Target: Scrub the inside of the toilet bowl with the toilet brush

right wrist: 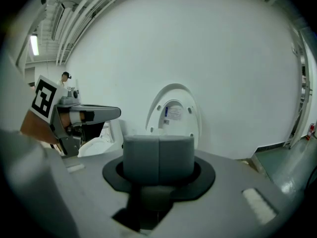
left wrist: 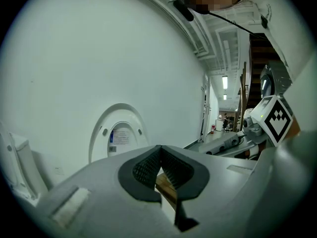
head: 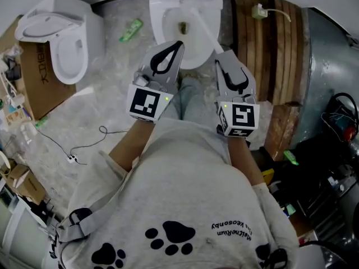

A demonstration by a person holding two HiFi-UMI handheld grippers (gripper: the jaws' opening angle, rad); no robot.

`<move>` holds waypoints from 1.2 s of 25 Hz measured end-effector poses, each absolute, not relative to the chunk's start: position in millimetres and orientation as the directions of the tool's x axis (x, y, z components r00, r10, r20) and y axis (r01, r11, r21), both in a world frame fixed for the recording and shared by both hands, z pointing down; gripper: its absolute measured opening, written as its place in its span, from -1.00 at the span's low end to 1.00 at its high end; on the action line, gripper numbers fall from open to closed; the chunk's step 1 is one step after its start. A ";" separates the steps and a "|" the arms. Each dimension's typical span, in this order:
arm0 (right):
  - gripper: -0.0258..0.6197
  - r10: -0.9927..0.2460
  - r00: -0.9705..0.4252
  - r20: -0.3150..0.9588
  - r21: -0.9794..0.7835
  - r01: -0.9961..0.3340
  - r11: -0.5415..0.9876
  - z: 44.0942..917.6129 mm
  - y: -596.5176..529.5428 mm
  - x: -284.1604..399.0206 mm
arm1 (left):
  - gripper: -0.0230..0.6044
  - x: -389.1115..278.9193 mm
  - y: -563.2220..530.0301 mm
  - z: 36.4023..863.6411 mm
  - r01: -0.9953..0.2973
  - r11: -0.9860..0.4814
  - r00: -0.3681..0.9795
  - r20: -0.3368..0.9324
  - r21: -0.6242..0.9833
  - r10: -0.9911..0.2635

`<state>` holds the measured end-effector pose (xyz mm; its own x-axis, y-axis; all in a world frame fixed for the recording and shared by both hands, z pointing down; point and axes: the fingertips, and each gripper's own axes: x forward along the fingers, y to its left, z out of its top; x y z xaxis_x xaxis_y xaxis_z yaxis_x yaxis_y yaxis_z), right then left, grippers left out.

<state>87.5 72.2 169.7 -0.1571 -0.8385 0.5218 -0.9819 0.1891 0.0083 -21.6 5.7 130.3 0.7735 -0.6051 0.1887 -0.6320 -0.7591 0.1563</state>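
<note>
Shirt sits below two closed claws — two toilets ahead.

Toilet bowl, top centre: mouth open from above, lid raised against the wall. White handle slants across its right half; the left half is free. Bare strip of floor left of the bowl, with only a green packet lying there. A second toilet closes that strip off at upper left. Right of the bowl is tight: wooden pallet close beside it, grey drum beyond. Loose cable on the floor, lower left.
</note>
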 end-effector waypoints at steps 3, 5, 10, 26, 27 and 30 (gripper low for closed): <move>-0.44 -0.827 -0.177 0.534 -0.002 -0.978 0.208 182.8 67.3 84.4 | -0.93 -26.4 0.8 145.1 -0.646 -0.747 0.762 0.200 0.158 -0.617; -0.44 -0.821 -0.188 0.539 -0.007 -0.976 0.219 191.5 63.7 84.0 | -0.93 -27.6 -1.3 156.0 -0.652 -0.742 0.756 0.206 0.155 -0.621; -0.44 -0.797 -0.208 0.567 -0.032 -0.973 0.230 219.8 58.6 82.7 | -0.93 -31.5 -2.4 185.4 -0.675 -0.712 0.737 0.222 0.195 -0.638; -0.44 -0.757 -0.211 0.618 -0.078 -0.975 0.209 313.3 44.7 91.8 | -0.93 -34.8 -20.6 272.7 -0.696 -0.693 0.715 0.267 0.186 -0.646; -0.44 -0.756 -0.211 0.620 -0.078 -0.975 0.208 317.8 44.3 92.9 | -0.93 -34.0 -21.0 276.6 -0.694 -0.696 0.716 0.267 0.181 -0.645; -0.44 -0.751 -0.211 0.625 -0.079 -0.975 0.208 332.3 43.6 96.1 | -0.93 -30.0 -21.1 288.8 -0.691 -0.701 0.719 0.264 0.175 -0.643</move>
